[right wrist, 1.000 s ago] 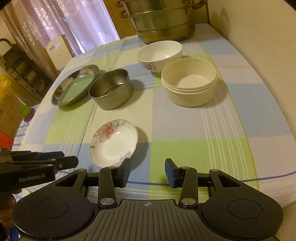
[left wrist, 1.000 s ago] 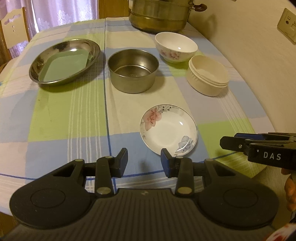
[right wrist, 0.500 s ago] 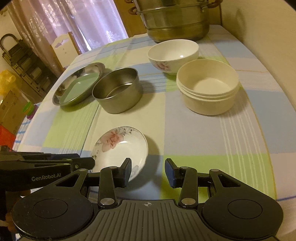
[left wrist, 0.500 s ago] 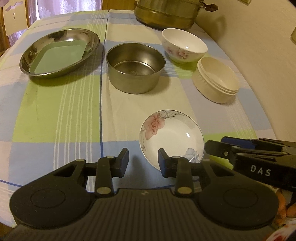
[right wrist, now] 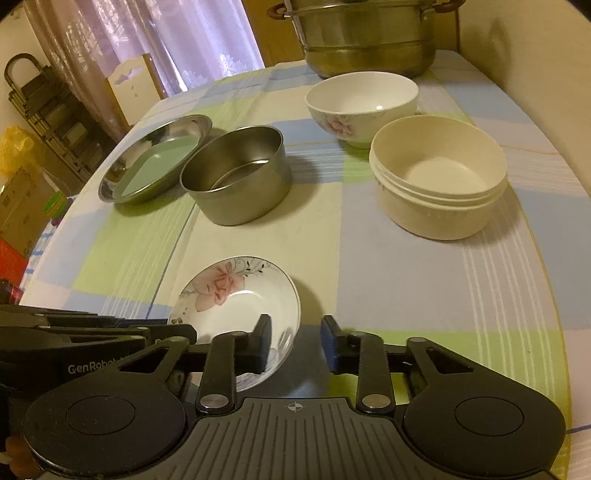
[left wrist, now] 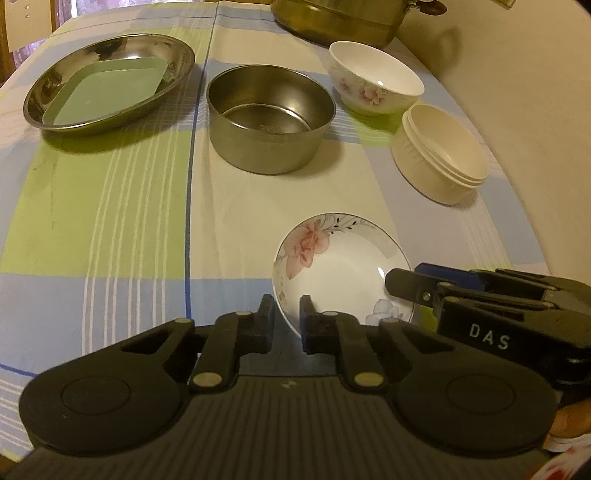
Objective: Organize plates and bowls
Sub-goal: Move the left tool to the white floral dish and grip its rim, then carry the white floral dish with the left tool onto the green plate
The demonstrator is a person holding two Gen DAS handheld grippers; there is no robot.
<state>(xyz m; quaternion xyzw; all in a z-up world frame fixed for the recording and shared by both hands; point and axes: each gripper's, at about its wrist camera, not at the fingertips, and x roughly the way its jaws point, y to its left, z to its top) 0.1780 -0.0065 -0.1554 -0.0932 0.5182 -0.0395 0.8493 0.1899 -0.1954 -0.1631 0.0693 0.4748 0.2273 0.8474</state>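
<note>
A small floral plate (left wrist: pixel 341 266) lies near the table's front edge; it also shows in the right wrist view (right wrist: pixel 236 295). My left gripper (left wrist: pixel 287 325) has closed in on the plate's near left rim, one finger on each side. My right gripper (right wrist: pixel 295 343) is open, with the plate's right rim between its fingers, and it appears from the side in the left wrist view (left wrist: pixel 402 284). Behind stand a steel bowl (left wrist: pixel 269 118), a floral bowl (left wrist: pixel 375 81), a cream ribbed bowl (left wrist: pixel 441 153) and a steel dish (left wrist: pixel 109 79) holding a green tray (left wrist: pixel 107 90).
A large steel pot (right wrist: pixel 369 33) stands at the table's far end. A wall (left wrist: pixel 535 110) runs along the right side. A chair (right wrist: pixel 133 88) and a rack (right wrist: pixel 48 110) stand beyond the table's left side. The checked tablecloth (left wrist: pixel 110 206) covers the table.
Both grippers moved forward to the floral plate. The left jaws narrowed around its near rim. The right gripper stayed open and now straddles the right rim.
</note>
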